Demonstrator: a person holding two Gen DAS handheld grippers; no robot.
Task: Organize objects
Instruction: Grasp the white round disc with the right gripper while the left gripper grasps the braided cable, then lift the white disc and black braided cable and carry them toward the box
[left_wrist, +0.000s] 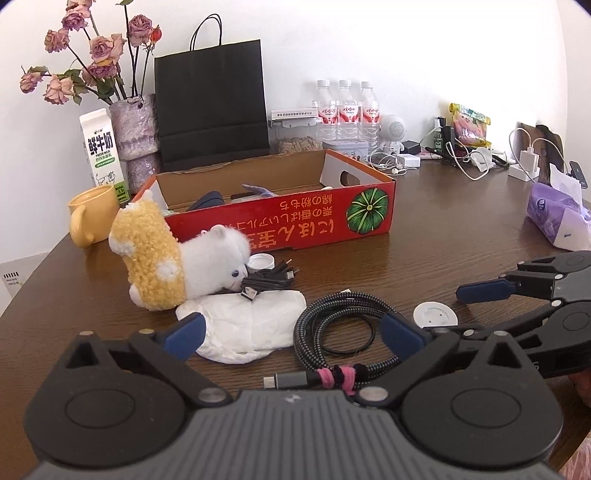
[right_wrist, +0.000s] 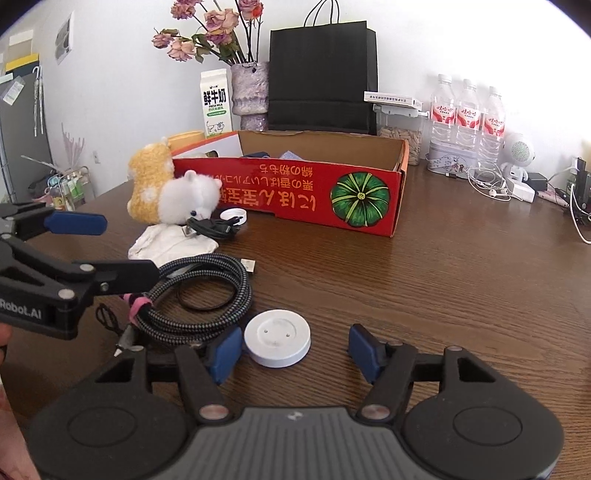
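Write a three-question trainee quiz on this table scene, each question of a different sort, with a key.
1. True or false: the red box lies closed.
2. The white disc lies nearest which? A. right tongs B. milk carton C. water bottles
3. Fill in: the pink tie binds the braided ____, which lies on the table between the fingers of the left tongs.

Key: 1 false; 2 A; 3 cable.

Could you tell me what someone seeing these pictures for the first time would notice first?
Probably the red cardboard box with a green pumpkin printed on it, lying open mid-table. At its left end a yellow and white plush toy lies against it, muzzle on a black USB cable. Nearest the cameras, a coiled braided cable lies beside a white round puck.
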